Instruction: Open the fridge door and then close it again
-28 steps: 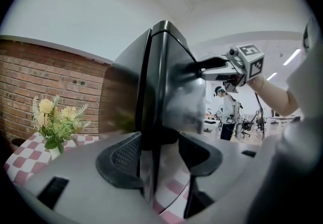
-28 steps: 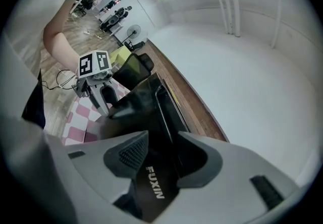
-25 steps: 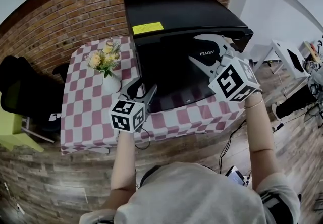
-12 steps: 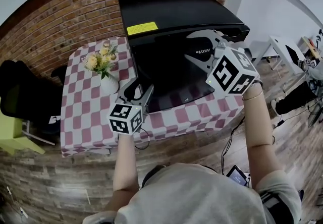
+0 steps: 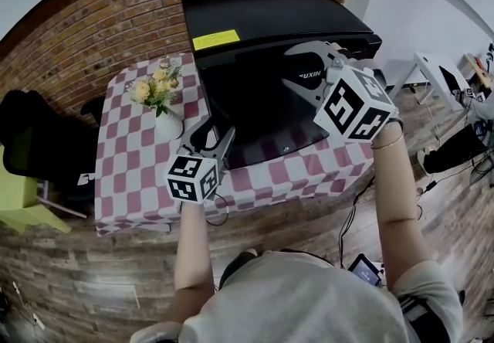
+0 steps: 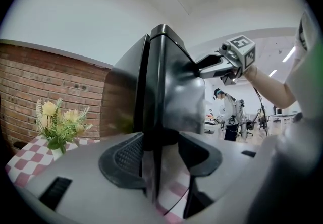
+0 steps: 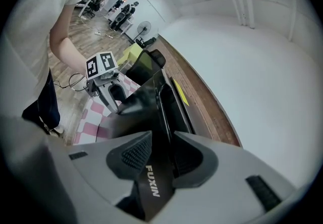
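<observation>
A boxy black fridge (image 5: 270, 17) stood on a table with a pink-and-white checked cloth (image 5: 131, 179). Its back was to a red brick wall (image 5: 93, 32). The shiny black fridge door (image 5: 255, 110) faced the person. It looked shut, with only a thin dark line between it and the box. A yellow sticker (image 5: 216, 40) lay on top, near the front edge.

The left gripper (image 5: 216, 133) was at the door's bottom left corner. Its two jaws pinched the door's edge there, one on each side.

The right gripper (image 5: 289, 67) was up at the door's top right edge. Its jaws had just been closing. The door's edge, with white letters on it, filled the space between them. The pads sat right against it, with no gap to see.

A white vase of yellow flowers (image 5: 166, 125) stood on the cloth just beside the fridge's left side. It was near the left gripper but not touching it.

Only a thin strip of cloth lay between the door and the table's front edge. On the right, the fridge came close to the table's edge, and a white wall (image 5: 386, 1) stood near its back corner. In front of the table, the wooden floor (image 5: 77, 280) had room.
</observation>
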`<state>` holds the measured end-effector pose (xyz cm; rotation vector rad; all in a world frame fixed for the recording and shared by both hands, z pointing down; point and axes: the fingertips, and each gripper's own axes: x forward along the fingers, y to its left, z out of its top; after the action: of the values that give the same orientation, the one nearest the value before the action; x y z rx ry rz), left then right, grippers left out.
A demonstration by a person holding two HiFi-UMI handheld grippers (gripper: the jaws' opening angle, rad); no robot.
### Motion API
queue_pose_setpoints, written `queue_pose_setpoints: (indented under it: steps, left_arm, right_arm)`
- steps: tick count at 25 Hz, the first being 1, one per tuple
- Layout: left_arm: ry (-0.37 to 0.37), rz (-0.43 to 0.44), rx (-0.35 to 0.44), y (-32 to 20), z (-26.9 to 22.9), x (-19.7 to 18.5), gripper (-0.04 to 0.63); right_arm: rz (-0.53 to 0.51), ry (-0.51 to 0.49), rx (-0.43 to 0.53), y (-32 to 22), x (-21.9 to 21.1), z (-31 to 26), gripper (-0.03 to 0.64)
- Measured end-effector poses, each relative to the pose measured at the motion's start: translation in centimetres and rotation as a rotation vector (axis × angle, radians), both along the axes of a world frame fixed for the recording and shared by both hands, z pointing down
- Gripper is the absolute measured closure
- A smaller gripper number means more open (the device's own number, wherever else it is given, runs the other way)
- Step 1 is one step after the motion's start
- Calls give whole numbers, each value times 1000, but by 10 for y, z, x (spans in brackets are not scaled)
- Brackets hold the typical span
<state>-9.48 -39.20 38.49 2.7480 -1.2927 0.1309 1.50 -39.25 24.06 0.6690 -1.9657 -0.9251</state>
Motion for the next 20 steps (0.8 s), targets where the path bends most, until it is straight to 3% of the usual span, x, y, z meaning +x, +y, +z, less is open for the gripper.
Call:
queue_pose_setpoints:
  steps: [10, 20]
  left_arm:
    - [-21, 4, 5, 45, 0, 7, 408]
    - [-41, 3, 0, 85, 0, 22, 413]
  right_arm:
    - [-27, -42, 10, 30, 9, -1, 475]
    - [-43, -127, 103, 59, 24, -4, 462]
